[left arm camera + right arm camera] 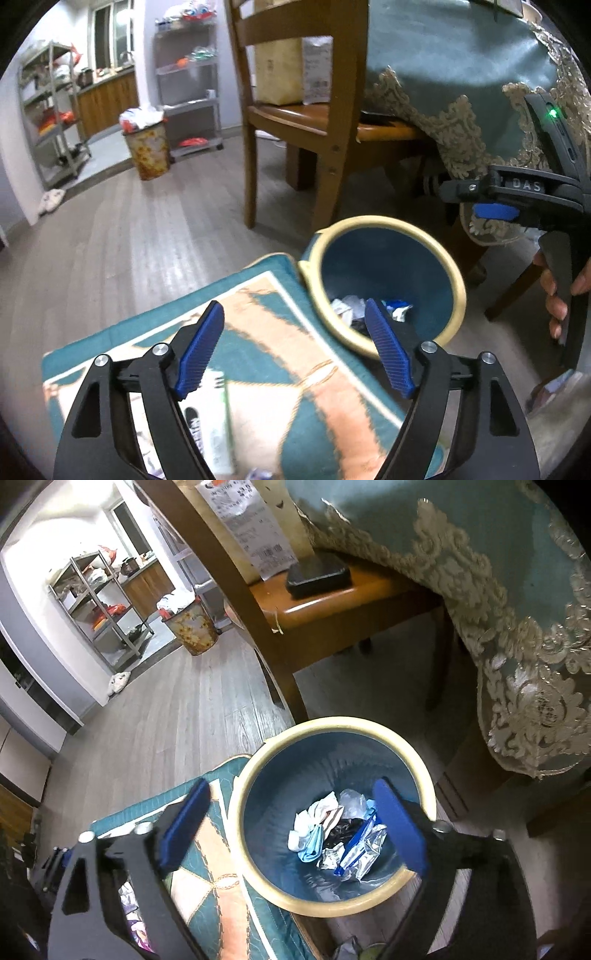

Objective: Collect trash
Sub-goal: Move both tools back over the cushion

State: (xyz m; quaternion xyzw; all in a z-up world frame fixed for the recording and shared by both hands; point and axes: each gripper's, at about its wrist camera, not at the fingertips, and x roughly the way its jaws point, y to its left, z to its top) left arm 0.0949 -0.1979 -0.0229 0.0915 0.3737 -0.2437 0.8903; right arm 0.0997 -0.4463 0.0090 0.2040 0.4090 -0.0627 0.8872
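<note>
A blue waste bin with a cream rim (384, 221) (332, 725) stands on the floor beside a patterned teal and orange mat (280, 354) (218, 886). Crumpled wrappers and tissue (338, 834) (351, 306) lie at its bottom. My left gripper (295, 350) is open and empty above the mat's edge, left of the bin. My right gripper (295, 827) is open and empty, hovering over the bin's mouth; it also shows at the right of the left wrist view (495, 210). White and green paper (210, 424) lies on the mat under my left gripper.
A wooden chair (295, 110) (325, 602) with a box, paper and a dark flat case on its seat stands behind the bin. A table with a teal lace-edged cloth (461, 74) (517, 609) hangs at right. A full flowered bin (147, 151) and metal shelves (48, 110) stand far back.
</note>
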